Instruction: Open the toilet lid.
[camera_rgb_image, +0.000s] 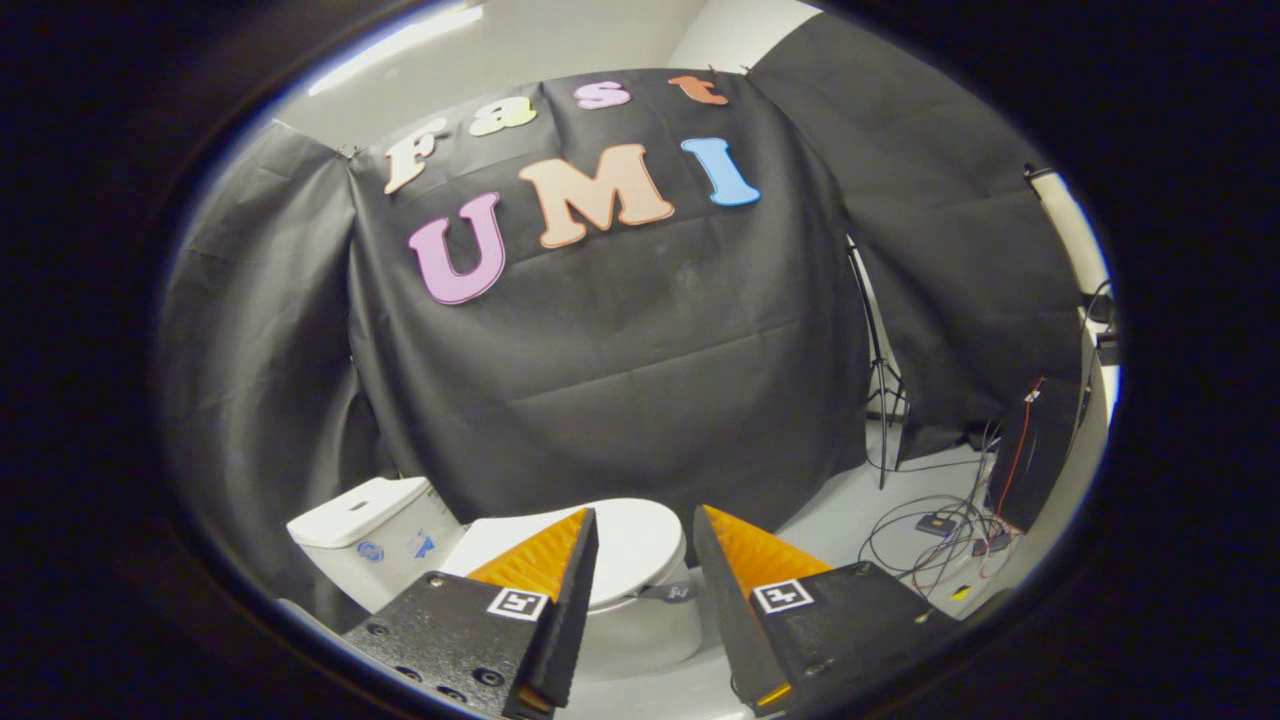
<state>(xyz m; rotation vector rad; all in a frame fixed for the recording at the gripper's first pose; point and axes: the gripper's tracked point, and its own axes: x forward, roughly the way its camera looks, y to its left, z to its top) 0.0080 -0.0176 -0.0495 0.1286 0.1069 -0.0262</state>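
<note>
Tool fingers apart, gripping nothing. Toilet lid closed, lower centre of frame, just beyond fingers. Likely rigid, smooth, hinged toward tank; best lifted at front lip.

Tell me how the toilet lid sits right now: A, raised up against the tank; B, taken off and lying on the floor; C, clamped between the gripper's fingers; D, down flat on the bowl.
D: the toilet lid lies flat on the bowl, forward of the tank, while the gripper is open with its fingers apart and not touching the lid.
</note>
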